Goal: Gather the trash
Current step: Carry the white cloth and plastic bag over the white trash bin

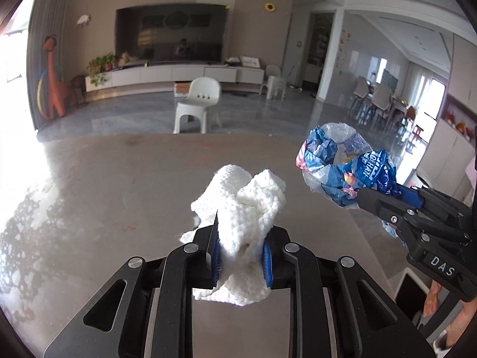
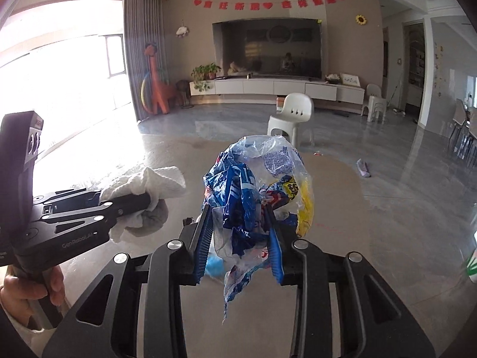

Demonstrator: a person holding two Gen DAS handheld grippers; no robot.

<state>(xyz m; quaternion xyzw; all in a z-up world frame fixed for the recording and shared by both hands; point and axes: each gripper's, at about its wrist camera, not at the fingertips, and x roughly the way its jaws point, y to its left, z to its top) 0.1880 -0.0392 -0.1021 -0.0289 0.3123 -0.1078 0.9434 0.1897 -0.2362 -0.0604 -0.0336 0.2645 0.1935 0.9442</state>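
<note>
My left gripper [image 1: 241, 235] is shut on a crumpled white paper towel [image 1: 241, 203] and holds it above the grey table [image 1: 119, 185]. My right gripper [image 2: 238, 223] is shut on a crumpled blue and clear plastic wrapper [image 2: 253, 185], also lifted over the table. In the left wrist view the right gripper [image 1: 365, 194] shows at the right with the wrapper [image 1: 342, 164]. In the right wrist view the left gripper [image 2: 146, 201] shows at the left with the paper towel [image 2: 149, 188].
A white plastic chair [image 1: 198, 101] stands on the floor beyond the table's far edge. A TV wall and low cabinet [image 1: 179, 73] lie behind it. Dining chairs [image 1: 375, 101] are at the right. A green and white object [image 2: 471, 265] sits at the right edge.
</note>
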